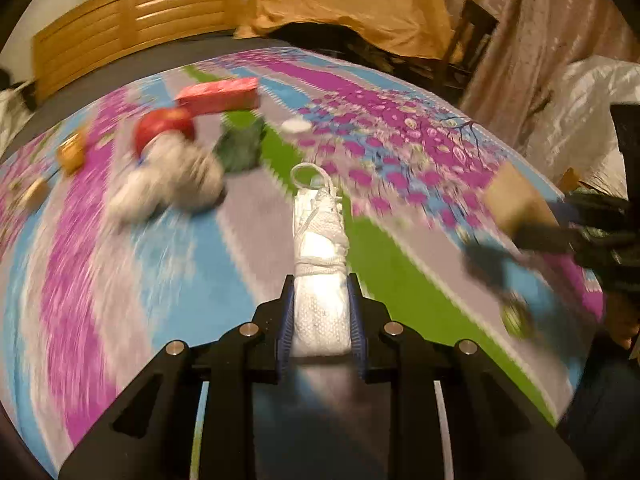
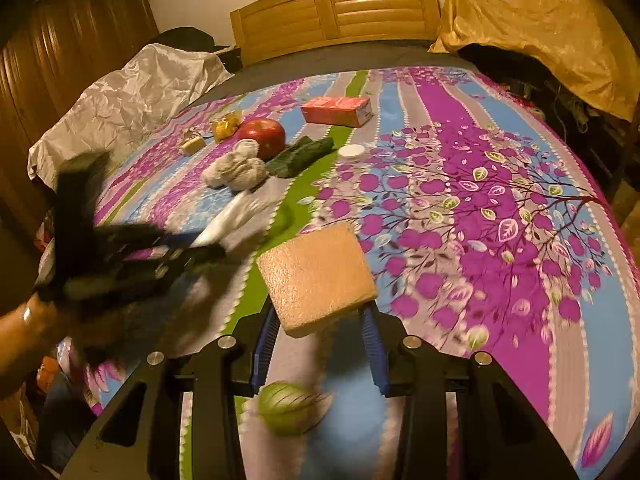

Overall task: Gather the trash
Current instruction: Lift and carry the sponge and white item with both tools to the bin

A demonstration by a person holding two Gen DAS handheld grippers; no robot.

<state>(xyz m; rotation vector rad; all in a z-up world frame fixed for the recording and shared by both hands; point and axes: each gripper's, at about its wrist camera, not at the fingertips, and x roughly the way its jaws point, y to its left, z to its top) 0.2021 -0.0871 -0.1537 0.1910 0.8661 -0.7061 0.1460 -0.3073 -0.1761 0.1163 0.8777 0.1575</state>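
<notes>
Left tongs (image 1: 320,312): we see the blue pads closed tight on a white mask (image 1: 320,248); the mask juts forward from the jaws, its ear loop at the far end, above the bed (image 1: 400,128).
Right tongs (image 2: 320,334): we see the jaws partly open, clamped on a tan sponge (image 2: 316,276); the sponge tilts up and forward out of the grip, clear of the cover.
Left-view cross-check: we see the right tongs at the right edge, blurred, with the sponge in them.
Right-view cross-check: we see the left tongs at the left, blurred, with the mask, and a hand (image 2: 24,328) behind them.
Bed: patterned cover in purple, blue, grey and green stripes; wooden headboard (image 2: 332,12) at the far end.
Items on bed: red box (image 2: 336,111), apple (image 2: 262,136), grey sock bundle (image 2: 236,170) touching the apple, dark green cloth (image 2: 300,156) beside it, white lid (image 2: 351,152), yellow wrapper (image 2: 225,126), small yellow block (image 2: 193,143).
Surroundings: white sheet (image 2: 132,92) left of the bed, orange cloth (image 2: 540,28) at the right.
</notes>
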